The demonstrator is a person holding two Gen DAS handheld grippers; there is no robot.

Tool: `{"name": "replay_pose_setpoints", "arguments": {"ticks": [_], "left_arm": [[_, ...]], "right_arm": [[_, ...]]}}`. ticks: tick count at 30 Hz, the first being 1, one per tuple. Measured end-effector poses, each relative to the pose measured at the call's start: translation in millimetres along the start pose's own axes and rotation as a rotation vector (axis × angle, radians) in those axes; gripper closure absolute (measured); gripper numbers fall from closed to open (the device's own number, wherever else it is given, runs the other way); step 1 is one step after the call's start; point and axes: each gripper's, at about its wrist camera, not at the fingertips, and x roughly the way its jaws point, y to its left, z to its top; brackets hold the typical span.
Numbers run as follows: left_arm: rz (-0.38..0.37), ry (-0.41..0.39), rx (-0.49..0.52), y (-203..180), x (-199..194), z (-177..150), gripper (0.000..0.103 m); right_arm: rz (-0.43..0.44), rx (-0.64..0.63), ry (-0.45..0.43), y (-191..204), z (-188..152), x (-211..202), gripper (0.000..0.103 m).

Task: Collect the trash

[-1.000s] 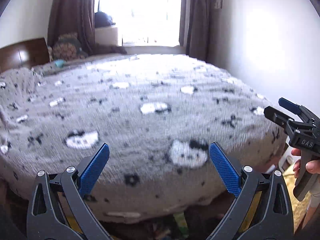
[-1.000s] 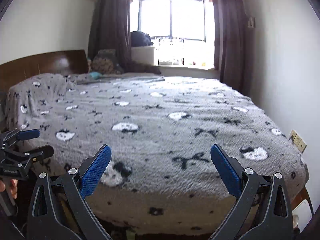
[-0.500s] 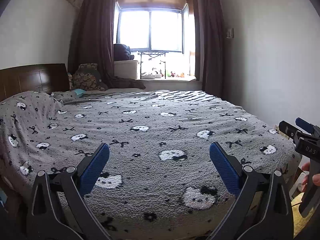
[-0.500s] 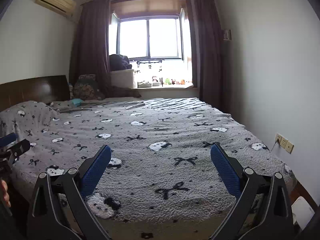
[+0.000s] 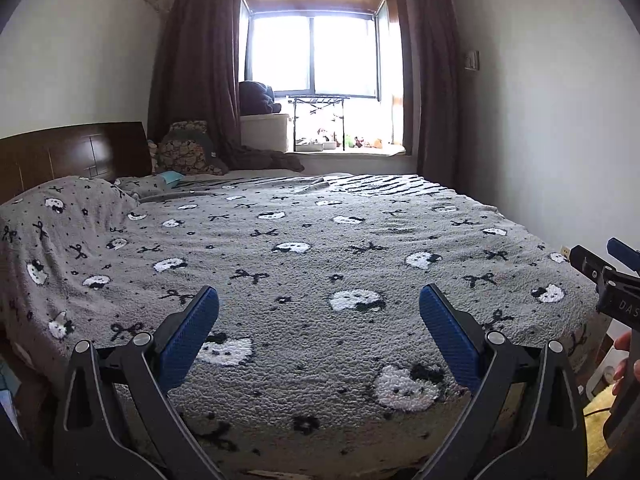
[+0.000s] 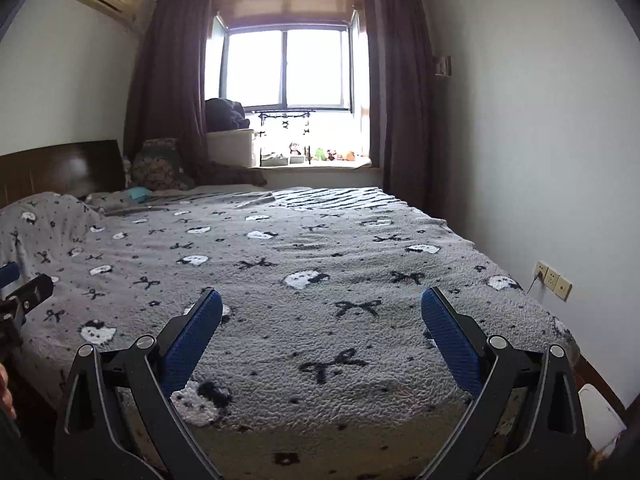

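Observation:
My left gripper stands open at the foot of a wide bed, nothing between its blue pads. My right gripper is open too and holds nothing; it also shows at the right edge of the left wrist view as the right gripper, held by a hand. The left gripper shows at the left edge of the right wrist view. Both point over the grey blanket with black bows and white cat faces. A small teal item lies near the pillows. No clear piece of trash shows on the blanket.
A dark wooden headboard lines the left wall, with a patterned cushion beside it. A window with dark curtains and small figures on its sill is at the back. Wall sockets and a white bin sit at the right.
Both views have tilted up from the bed's front edge to take in the whole bed, window and walls. Both grippers stayed open throughout.

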Motion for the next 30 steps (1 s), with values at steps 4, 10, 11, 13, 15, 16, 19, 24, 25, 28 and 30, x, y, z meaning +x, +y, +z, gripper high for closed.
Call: {"name": "replay_pose_setpoints", "arguments": {"ticks": [4,10,11,13,15,16,19,24,25,28,30], "left_arm": [[0.000,0.001,0.002,-0.1,-0.9,-0.2,0.008],[0.002,0.009,0.005,-0.8,0.0,-1.1,0.008],[0.002,0.009,0.006,-0.9,-0.1,-1.0,0.008],[0.002,0.008,0.005,-0.9,-0.2,-0.9,0.008],[0.004,0.007,0.004,-0.7,-0.2,-0.8,0.008],[0.006,0.008,0.003,-0.6,0.0,-0.8,0.008],[0.011,0.010,0.002,0.1,0.9,-0.7,0.008],[0.012,0.009,0.004,0.7,0.1,-0.7,0.008],[0.012,0.009,0.004,0.6,0.1,-0.7,0.008],[0.010,0.010,0.008,-0.1,0.3,-1.2,0.008],[0.010,0.011,0.008,-0.2,0.3,-1.3,0.008]], "right_arm": [[0.004,0.003,-0.001,0.3,-0.7,-1.3,0.003],[0.004,0.010,-0.002,0.7,-0.5,-2.3,0.003],[0.006,0.012,-0.002,0.8,-0.5,-2.7,0.003],[0.007,0.014,-0.003,1.0,-0.6,-3.0,0.003],[0.008,0.015,-0.002,0.6,-0.2,-2.9,0.003],[0.009,0.015,-0.002,0.6,-0.3,-2.9,0.003],[0.008,0.016,-0.003,0.7,-0.3,-3.0,0.003],[0.010,0.018,-0.003,0.4,-0.3,-2.7,0.003],[0.009,0.018,-0.003,0.8,-0.5,-2.4,0.003],[0.011,0.018,-0.003,0.6,-0.3,-2.8,0.003],[0.010,0.018,-0.003,0.6,-0.5,-2.8,0.003]]}}
